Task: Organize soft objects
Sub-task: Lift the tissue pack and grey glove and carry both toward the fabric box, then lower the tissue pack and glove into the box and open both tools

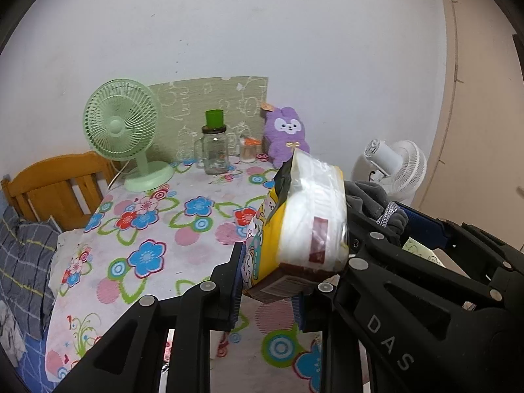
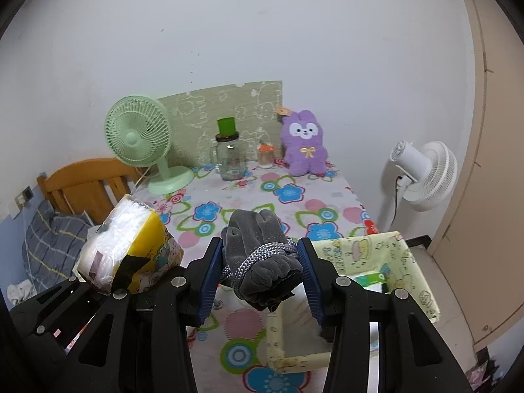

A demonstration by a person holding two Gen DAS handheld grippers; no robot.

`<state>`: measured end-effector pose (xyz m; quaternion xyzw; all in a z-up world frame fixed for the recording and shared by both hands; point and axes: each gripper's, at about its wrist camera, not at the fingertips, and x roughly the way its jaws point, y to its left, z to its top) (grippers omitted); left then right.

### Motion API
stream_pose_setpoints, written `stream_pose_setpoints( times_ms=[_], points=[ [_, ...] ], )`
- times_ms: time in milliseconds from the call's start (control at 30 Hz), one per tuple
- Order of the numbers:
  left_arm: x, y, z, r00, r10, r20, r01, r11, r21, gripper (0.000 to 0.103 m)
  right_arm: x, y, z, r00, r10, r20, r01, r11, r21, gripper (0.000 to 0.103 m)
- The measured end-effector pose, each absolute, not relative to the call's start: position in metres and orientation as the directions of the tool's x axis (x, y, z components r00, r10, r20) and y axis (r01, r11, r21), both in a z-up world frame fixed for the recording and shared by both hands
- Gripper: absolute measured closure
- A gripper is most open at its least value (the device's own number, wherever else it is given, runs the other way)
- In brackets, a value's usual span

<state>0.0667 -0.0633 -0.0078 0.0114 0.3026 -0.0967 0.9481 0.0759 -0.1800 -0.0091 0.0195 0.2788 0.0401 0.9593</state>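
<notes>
White wall behind; a table under a flowered tablecloth [image 2: 262,203] fills mid-frame in both views, bed and wooden headboard at left edge.

Right gripper [image 2: 258,271], lower centre of its view: jaws pinching a rolled grey glove bundle [image 2: 258,245] bound with a speckled cord [image 2: 262,253]. We see the blue pads pressed into the fleece on both sides. The bundle hangs just above the table, beside the near-left corner of a pale yellow-green cartoon-print box [image 2: 409,262] at lower right, which is open-topped with something green and white inside.

Left gripper [image 1: 268,281], lower centre of its view: jaws clamped on the bottom end of a tissue pack [image 1: 304,222], which is tilted and lifted off the table. Yellow cartoon wrapper, clear film over white tissue, dark torn flap at top.

Handling, as we judge it: both items are light and compressible. The glove roll will squash but not slip, so grip it across the cord. The tissue film looks slick; better to hold it mid-body than by the end.

Further out, upper centre: green desk fan [image 2: 139,140], glass jar [image 2: 229,157] with green cup on its lid, purple plush rabbit [image 2: 304,144]. White floor fan [image 2: 422,173] at right.
</notes>
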Motion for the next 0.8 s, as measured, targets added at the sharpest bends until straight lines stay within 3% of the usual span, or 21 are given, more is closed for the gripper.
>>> stream_pose_setpoints(
  times_ms=[800],
  points=[
    [0.088, -0.139, -0.026, 0.754, -0.242, -0.610, 0.283, 0.959, -0.031, 0.079, 0.089, -0.253, -0.028, 0.834, 0.025, -0.552, 0.025, 0.996, 0.083, 0.053]
  ],
)
